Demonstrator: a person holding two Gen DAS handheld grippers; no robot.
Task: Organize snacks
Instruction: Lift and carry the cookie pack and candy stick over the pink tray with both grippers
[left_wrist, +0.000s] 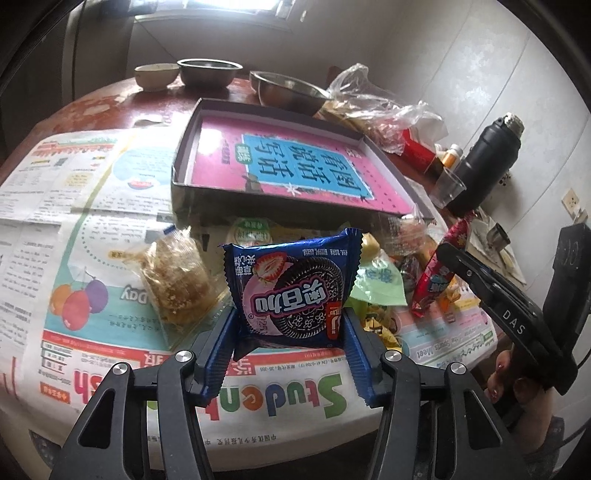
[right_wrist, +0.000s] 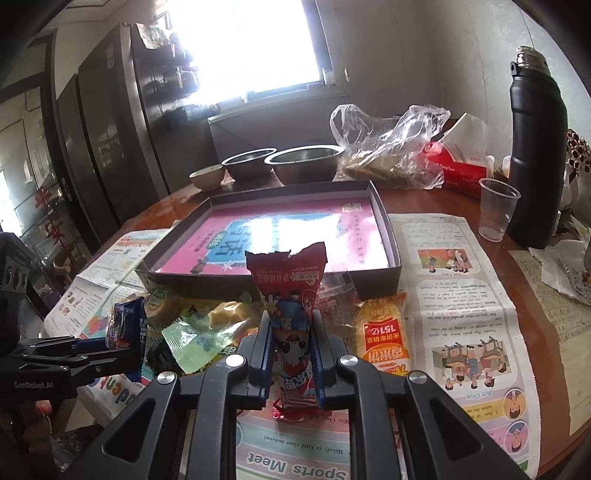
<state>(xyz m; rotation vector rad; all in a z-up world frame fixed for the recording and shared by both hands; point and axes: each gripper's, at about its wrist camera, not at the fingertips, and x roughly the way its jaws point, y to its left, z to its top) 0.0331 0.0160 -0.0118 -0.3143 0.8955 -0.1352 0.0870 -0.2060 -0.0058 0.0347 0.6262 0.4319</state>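
home dining room | round wooden table (right_wrist: 524, 266) under newspaper (well lived-in) | steel bowls (right_wrist: 303, 162) | window (right_wrist: 251, 44)

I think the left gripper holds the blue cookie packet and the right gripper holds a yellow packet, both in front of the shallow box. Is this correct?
Not quite. The right gripper holds a red packet, not a yellow one; the right wrist view shows the yellow packet lying on the newspaper beside it. The left gripper does hold the blue cookie packet, both before the shallow box.
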